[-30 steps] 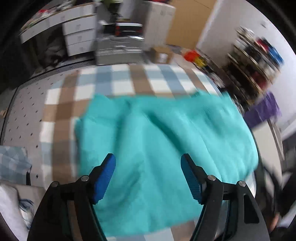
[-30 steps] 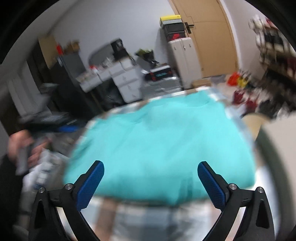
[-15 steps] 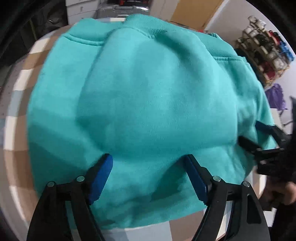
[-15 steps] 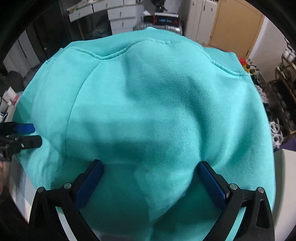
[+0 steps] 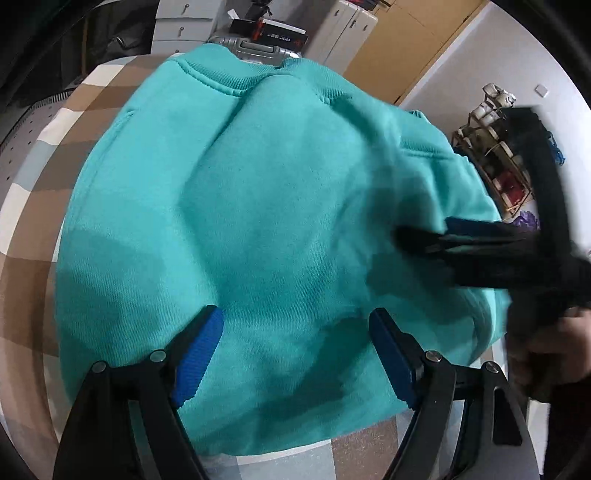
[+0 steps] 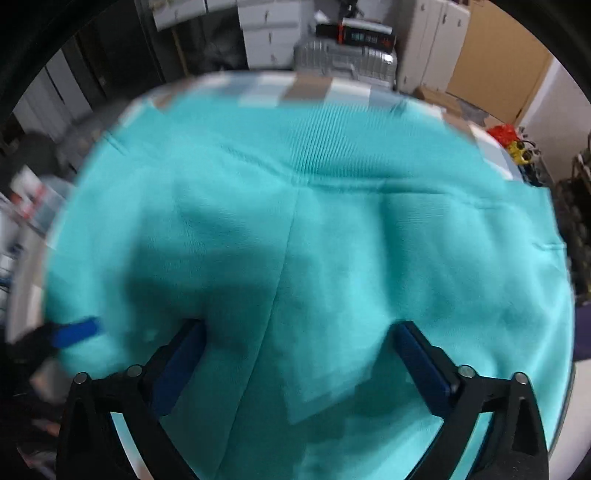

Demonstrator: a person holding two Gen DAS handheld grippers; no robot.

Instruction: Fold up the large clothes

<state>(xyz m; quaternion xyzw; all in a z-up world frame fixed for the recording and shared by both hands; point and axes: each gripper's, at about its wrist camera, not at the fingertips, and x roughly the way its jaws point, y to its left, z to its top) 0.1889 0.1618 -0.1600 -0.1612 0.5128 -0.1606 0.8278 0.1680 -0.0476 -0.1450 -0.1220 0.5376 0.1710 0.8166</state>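
A teal sweatshirt lies spread on a checked tablecloth, its ribbed collar at the far side. My left gripper is open and hovers just above the cloth near its front hem. My right gripper is open, low over the sweatshirt. In the left wrist view the right gripper reaches in from the right at the garment's right edge. The left gripper's blue pad shows at the left edge of the right wrist view.
Behind the table stand a silver suitcase, white drawer units and a cardboard panel. A shelf rack with small items is at the right. The table's front edge lies just below the hem.
Both grippers dropped from high above to close over the sweatshirt. In the last half second the right gripper slid left over the garment's right side; its view is blurred.
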